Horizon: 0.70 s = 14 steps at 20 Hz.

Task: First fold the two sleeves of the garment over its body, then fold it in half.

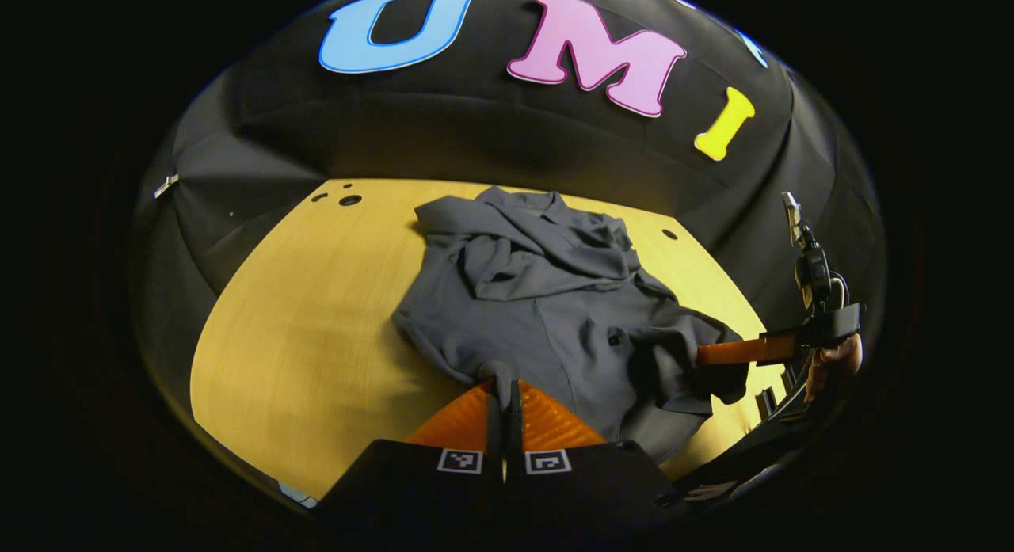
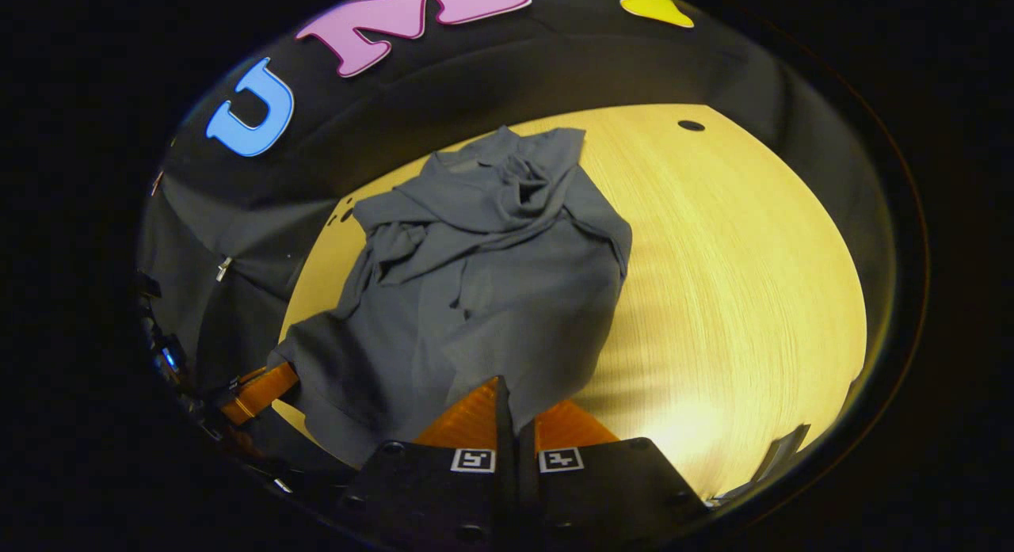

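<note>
- Left gripper view: the grey garment lies on the wooden table, from the upper middle of the frame down to the lower middle and lower right.
- Both sleeves are heaped in rumpled folds across the top part of the garment, in the upper middle of the frame.
- The left gripper sits at the bottom centre. Its two fingers are pressed together, with a small bunch of the garment's near hem pinched between the tips.
- At the right edge of the frame the right gripper reaches in sideways, its tips buried in a raised fold of the garment's lower right corner. A hand grips it at the far right.
- A few dark round holes dot the table near its far edge, upper left and upper right of the garment.

- Right gripper view: the garment runs from the upper middle of the frame down to the lower left and bottom centre, on the table, whose bare wood spreads across the right half.
- The sleeves are crumpled together over the upper part of the garment.
- The right gripper is at the bottom centre, fingers closed tightly against each other and clamping the garment's near edge, which drapes up from the tips.
- At the lower left of the frame the left gripper meets the garment's other near corner; from here I cannot tell how its fingers stand.
</note>
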Motion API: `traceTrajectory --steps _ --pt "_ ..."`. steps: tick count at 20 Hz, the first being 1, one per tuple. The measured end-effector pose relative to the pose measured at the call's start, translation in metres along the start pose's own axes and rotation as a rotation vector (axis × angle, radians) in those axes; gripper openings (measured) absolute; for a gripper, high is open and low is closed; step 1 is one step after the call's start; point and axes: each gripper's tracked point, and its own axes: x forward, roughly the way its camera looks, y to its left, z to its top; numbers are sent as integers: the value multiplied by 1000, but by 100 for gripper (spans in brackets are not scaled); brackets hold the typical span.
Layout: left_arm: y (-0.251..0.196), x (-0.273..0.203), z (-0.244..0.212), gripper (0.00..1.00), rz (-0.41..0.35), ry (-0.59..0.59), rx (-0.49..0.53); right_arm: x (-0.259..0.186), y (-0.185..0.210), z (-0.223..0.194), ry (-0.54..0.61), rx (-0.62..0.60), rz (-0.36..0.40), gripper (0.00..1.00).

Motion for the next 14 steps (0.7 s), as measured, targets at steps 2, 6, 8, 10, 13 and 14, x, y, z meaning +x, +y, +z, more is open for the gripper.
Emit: traceTrajectory --steps 2,6,8,10,13,14 --pt "3 1 16 6 1 -24 -1 -1 5 17 -30 -40 5 5" --pt "10 1 43 6 3 -57 -48 2 14 46 -73 -60 20 5" --pt "12 2 62 6 2 -85 -70 6 16 61 -92 -54 23 5" --pt "17 5 82 6 4 -112 -77 9 17 80 -123 -55 26 5" --pt "22 14 116 6 9 -156 -78 11 18 113 -174 -67 25 5" --pt "23 20 126 5 10 -169 -79 14 17 123 -189 -69 22 5"
